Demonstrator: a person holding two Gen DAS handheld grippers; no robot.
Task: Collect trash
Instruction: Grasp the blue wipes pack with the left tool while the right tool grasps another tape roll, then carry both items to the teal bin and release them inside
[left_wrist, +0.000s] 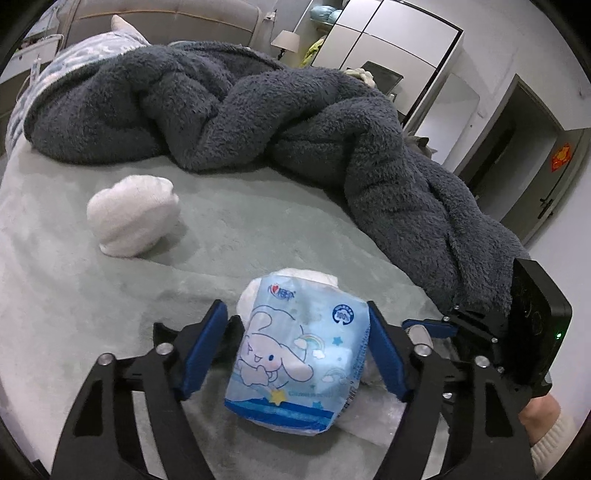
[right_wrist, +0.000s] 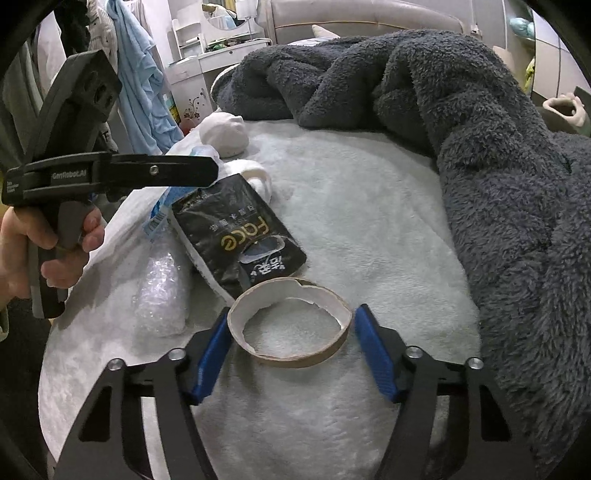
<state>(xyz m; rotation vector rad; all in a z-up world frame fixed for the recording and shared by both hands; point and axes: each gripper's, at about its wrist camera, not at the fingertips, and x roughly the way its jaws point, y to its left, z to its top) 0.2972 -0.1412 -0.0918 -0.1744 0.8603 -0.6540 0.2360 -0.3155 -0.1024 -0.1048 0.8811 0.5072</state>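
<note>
My left claw (left_wrist: 295, 343) has matt black plastic arms, smooth blue pads and shiny metal pins. Between them sits a glossy printed plastic tissue pack (left_wrist: 295, 365). By my right claw (right_wrist: 291, 343) lies a rough, torn cardboard ring (right_wrist: 290, 325), a glossy black pouch (right_wrist: 236, 236) and crinkly bubble wrap (right_wrist: 162, 291) on the bed's (right_wrist: 369, 229) short plush sheet. The grey blanket (left_wrist: 258, 110) is shaggy fleece.

The tissue pack (left_wrist: 295, 354) is lying on the bed (left_wrist: 55, 295) between the left gripper's (left_wrist: 295, 349) fingers, with a crumpled wad (left_wrist: 133, 216) sitting ahead to its left and the blanket (left_wrist: 258, 110) lying beyond. The cardboard ring (right_wrist: 291, 325) is resting between the right gripper's (right_wrist: 291, 354) fingers; the pouch (right_wrist: 240, 236) is lying just ahead, touching it, the bubble wrap (right_wrist: 162, 295) to the left.
</note>
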